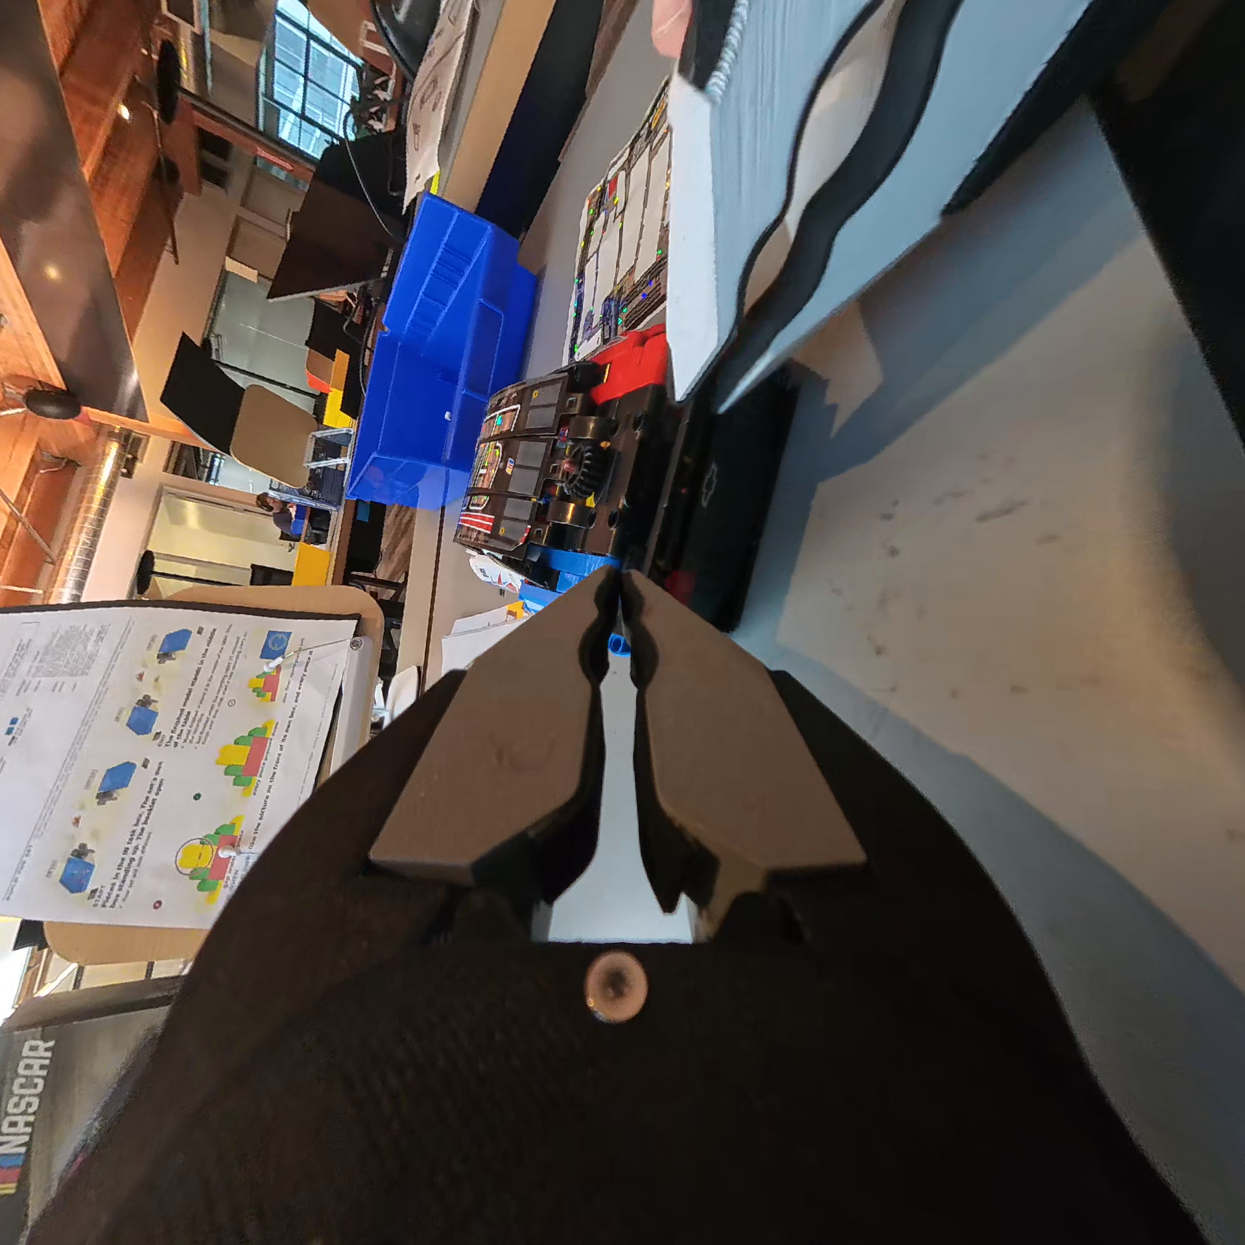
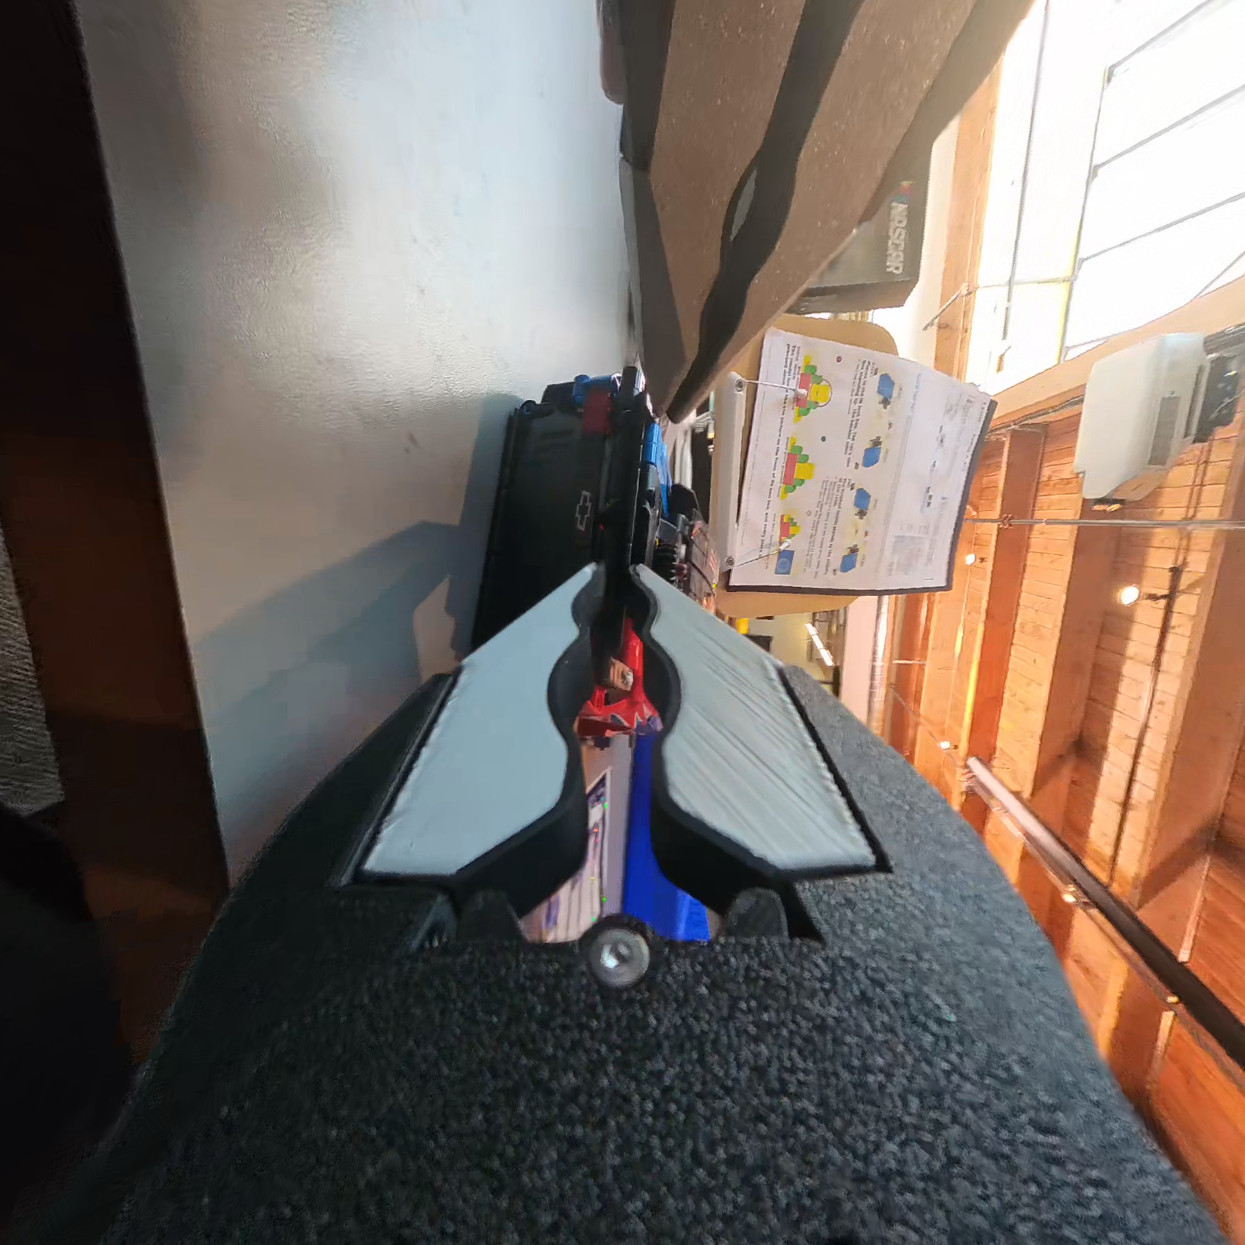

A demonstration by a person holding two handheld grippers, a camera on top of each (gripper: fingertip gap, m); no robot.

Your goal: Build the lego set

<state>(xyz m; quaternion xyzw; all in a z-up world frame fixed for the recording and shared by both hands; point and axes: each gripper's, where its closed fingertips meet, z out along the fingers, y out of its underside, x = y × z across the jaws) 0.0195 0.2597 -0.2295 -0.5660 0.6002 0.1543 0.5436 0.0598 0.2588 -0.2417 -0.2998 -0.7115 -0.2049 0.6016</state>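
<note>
Your left gripper [image 1: 618, 578] is pinching almost shut at the car's [image 1: 539, 465] edge, apparently on a thin black part; your right gripper [image 2: 614, 585] is clamping a black strip of the same car from the opposite end. You are holding the model tipped on its side against the table [image 1: 977, 606]. The body looks largely built, stickers on. A blue bin [image 1: 438, 377] is sitting beyond, so some pieces probably remain.

Glossy plastic lego car [image 1: 539, 465], matt table [image 1: 977, 606]
</note>
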